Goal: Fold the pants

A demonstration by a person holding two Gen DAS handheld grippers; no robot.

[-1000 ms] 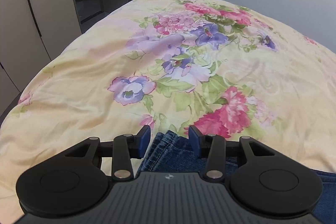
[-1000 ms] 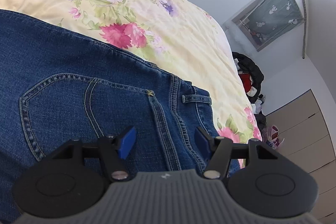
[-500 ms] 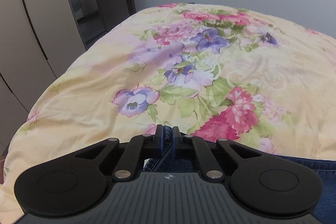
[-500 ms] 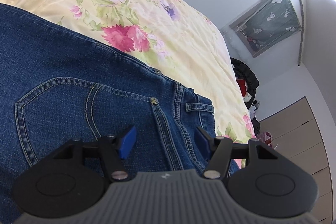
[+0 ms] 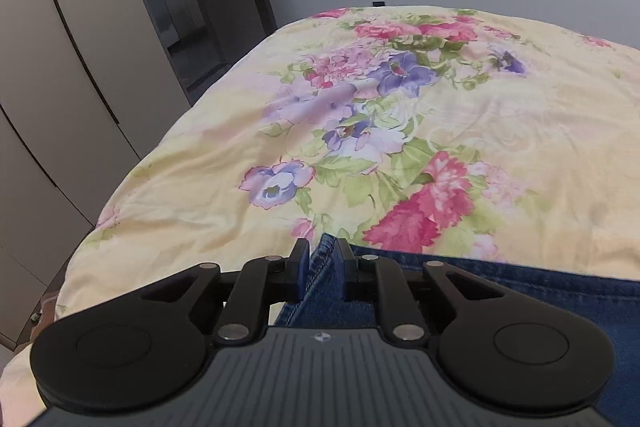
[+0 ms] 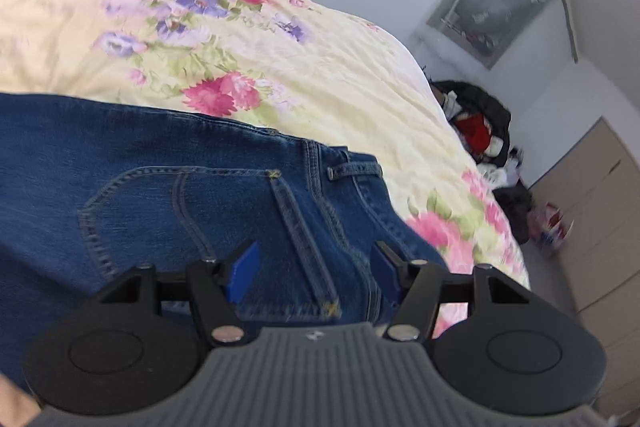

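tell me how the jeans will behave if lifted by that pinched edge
Probably floppy: the jeans bunch into a fold between the left gripper pads. Likely heavy for cloth, thick seamed denim, so the rest may sag and drag over the bedspread.

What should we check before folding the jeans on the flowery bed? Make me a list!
1. Left gripper has hold of the jeans: ok. A bunched edge of denim sits between its pads; the jaws have just eased open a little after closing, so watch the grip.
2. Right gripper has hold of the jeans: not ok. Its jaws are wide open above the waistband end, near the back pocket.
3. Jeans lying flat: cannot tell; only part shows.
4. Room on the bedspread to fold onto: ok.
5. Right view sharp enough to aim: not ok, it is blurred.
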